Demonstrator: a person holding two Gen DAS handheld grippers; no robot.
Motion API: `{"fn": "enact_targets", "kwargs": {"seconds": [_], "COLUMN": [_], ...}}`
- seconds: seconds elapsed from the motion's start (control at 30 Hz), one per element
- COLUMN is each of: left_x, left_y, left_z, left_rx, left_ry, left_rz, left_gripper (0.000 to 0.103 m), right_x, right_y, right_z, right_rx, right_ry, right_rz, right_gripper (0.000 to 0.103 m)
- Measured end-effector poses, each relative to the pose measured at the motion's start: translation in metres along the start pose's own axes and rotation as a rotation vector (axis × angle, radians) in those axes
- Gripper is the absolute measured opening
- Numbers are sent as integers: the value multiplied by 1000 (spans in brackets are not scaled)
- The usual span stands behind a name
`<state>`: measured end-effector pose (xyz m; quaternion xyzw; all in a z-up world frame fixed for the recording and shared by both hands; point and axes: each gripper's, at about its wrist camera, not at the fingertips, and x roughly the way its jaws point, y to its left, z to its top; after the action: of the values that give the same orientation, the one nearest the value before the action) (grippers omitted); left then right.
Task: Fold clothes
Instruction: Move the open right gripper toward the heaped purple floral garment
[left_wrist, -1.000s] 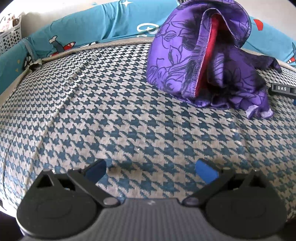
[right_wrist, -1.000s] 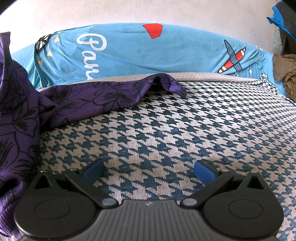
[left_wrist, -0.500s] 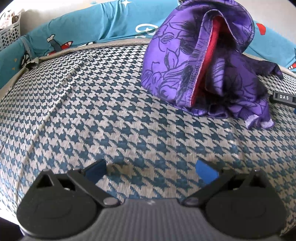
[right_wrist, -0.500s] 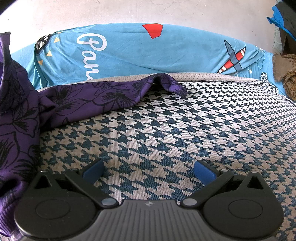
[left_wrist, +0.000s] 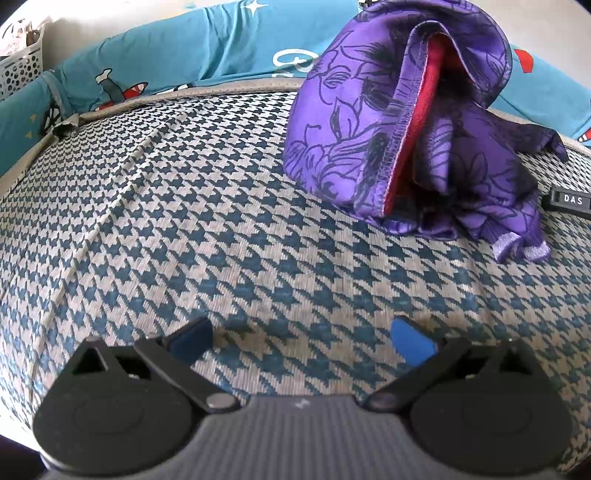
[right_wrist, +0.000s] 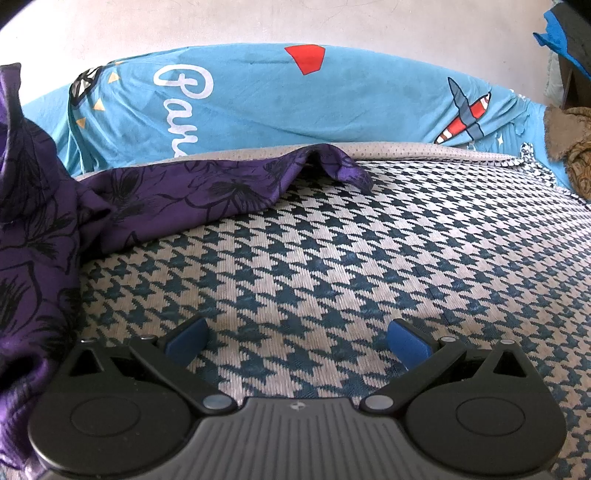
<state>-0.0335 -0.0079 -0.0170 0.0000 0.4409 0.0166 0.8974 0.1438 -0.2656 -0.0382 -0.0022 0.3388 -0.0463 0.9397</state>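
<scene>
purple garment (left_wrist: 402, 122) nearer left gripper (left_wrist: 301, 341) than before, jaws spread

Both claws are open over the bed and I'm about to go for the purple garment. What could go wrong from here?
1. The purple garment is bunched in a heap with its red lining showing; the left claw may pinch several layers at once.
2. One corner trails away toward the blue pillow; lifting the heap may drag it unevenly.
3. Pinching low may catch the checked cover.
</scene>
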Motion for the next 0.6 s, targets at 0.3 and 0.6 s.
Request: {"fn": "enact_targets", "kwargs": {"seconds": [0.3,0.6], "left_x": [-1,-2], "left_y": [-3,-5], "left_z": [-1,-1], "left_rx": [-3,-8], "left_ry": [-6,-8], "left_rz": [10,23], "left_gripper": [103,103], "right_x": [-20,-35], "right_y": [3,8], "right_z": [-9,-15], "right_rx": [-21,-60], "right_ry": [61,118], "right_rz": [20,41], "right_gripper": [103,103]}}
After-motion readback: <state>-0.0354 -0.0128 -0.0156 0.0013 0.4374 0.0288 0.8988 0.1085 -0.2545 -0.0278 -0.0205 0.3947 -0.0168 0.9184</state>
